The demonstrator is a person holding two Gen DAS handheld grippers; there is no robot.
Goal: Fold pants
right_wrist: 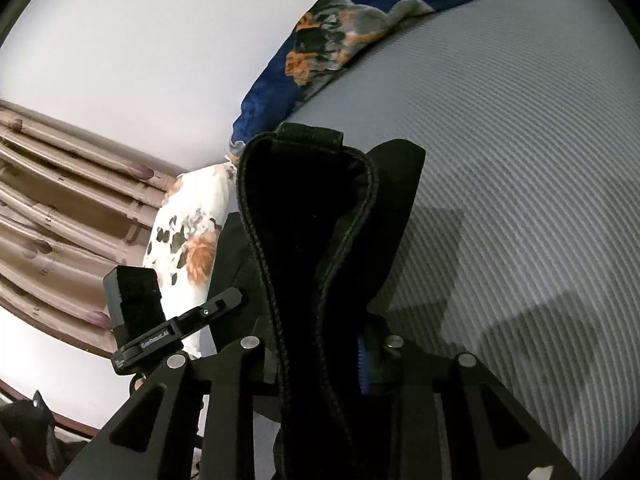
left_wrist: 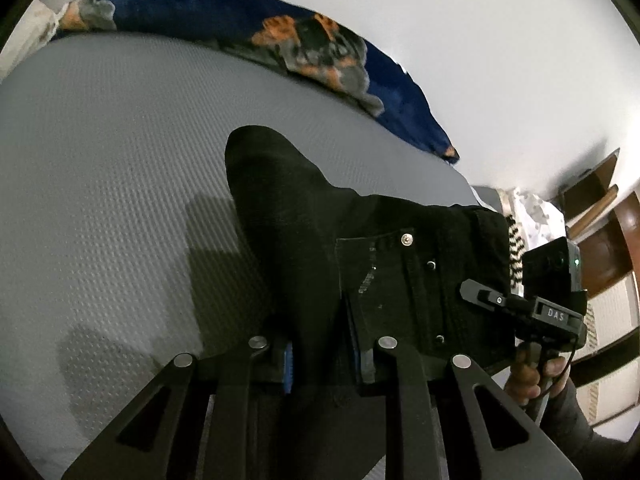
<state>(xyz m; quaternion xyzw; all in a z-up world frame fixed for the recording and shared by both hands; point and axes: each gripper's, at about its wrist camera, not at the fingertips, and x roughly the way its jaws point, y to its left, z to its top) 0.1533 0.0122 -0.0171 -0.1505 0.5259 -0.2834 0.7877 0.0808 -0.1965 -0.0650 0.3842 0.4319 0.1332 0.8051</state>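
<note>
Left wrist view: black pants (left_wrist: 320, 240) lifted off the grey bed (left_wrist: 120, 160), waistband end clamped in both grippers.
Left gripper (left_wrist: 324, 360) and right gripper (right_wrist: 320, 356) have jaws clamped on denim; raise evenly, keeping the waistband taut. Pants' long axis runs away from the jaws, legs trailing toward the blue blanket (left_wrist: 240, 12).

we see open grey mattress (left_wrist: 120, 168) to the left of the black pants (left_wrist: 304, 216), free for passage. a blue floral blanket (left_wrist: 240, 20) bunches along the far edge by the wall; a floral pillow (right_wrist: 188, 232) crowds the right side.
</note>
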